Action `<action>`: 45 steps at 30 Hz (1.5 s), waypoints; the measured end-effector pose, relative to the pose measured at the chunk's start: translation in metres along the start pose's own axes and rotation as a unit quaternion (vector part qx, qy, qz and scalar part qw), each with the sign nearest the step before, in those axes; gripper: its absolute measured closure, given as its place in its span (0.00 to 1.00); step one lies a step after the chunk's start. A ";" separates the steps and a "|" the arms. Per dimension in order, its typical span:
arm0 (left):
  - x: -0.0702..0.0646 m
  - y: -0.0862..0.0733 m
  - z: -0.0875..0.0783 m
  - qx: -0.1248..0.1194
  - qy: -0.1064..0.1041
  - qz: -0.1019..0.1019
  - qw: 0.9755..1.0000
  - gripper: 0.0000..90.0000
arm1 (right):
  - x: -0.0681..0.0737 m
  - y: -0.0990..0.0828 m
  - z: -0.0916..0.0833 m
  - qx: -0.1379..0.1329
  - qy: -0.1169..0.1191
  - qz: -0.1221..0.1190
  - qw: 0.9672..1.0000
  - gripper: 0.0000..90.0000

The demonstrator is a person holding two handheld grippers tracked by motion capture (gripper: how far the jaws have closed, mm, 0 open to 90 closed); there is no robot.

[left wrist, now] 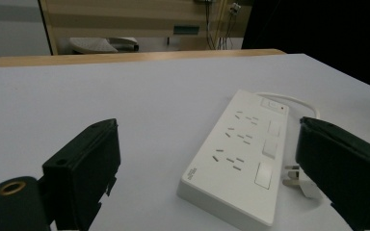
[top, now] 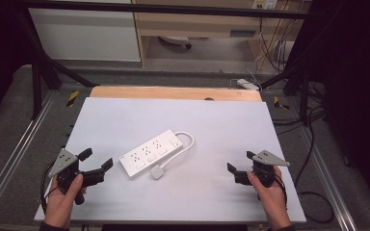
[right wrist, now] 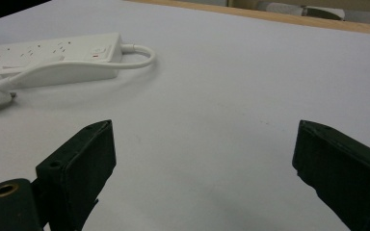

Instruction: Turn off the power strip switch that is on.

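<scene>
Left claw rests low over the white counter with its jaws spread wide and nothing between them, aimed toward the near end of a white power strip that lies just beyond its tips. Right claw, likewise gaping and empty, sits well apart from the strip on the opposite side, facing inward across bare surface. The strip lies flat near the counter's middle, sockets up, its long axis running on a diagonal in the high view — near end toward the left claw, far end away and to the right. From that far end, by the switch, its white cord loops round and back along the strip's side to a white plug, which lies on the counter just beside the strip.
</scene>
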State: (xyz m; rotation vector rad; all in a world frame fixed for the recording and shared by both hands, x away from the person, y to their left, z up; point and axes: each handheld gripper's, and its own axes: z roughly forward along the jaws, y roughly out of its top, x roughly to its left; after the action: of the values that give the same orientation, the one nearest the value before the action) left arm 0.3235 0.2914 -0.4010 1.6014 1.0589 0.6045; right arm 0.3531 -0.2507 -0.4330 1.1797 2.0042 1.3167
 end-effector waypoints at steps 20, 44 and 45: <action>-0.002 0.001 0.000 -0.009 -0.007 0.002 1.000 0.09 | 0.003 0.003 -0.001 -0.014 0.006 -0.014 1.000 0.07; -0.010 0.015 -0.005 -0.028 -0.016 0.004 0.999 0.06 | 0.001 0.006 -0.004 -0.024 -0.004 -0.002 1.000 0.03; -0.011 0.016 -0.005 -0.029 -0.017 0.003 0.999 0.06 | 0.002 0.006 -0.003 -0.025 -0.005 -0.003 1.000 0.03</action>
State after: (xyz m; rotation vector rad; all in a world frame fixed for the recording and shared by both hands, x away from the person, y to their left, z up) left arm 0.3195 0.2840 -0.3832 1.5593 1.0022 0.6053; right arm 0.3521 -0.2501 -0.4259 1.1553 1.9556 1.3475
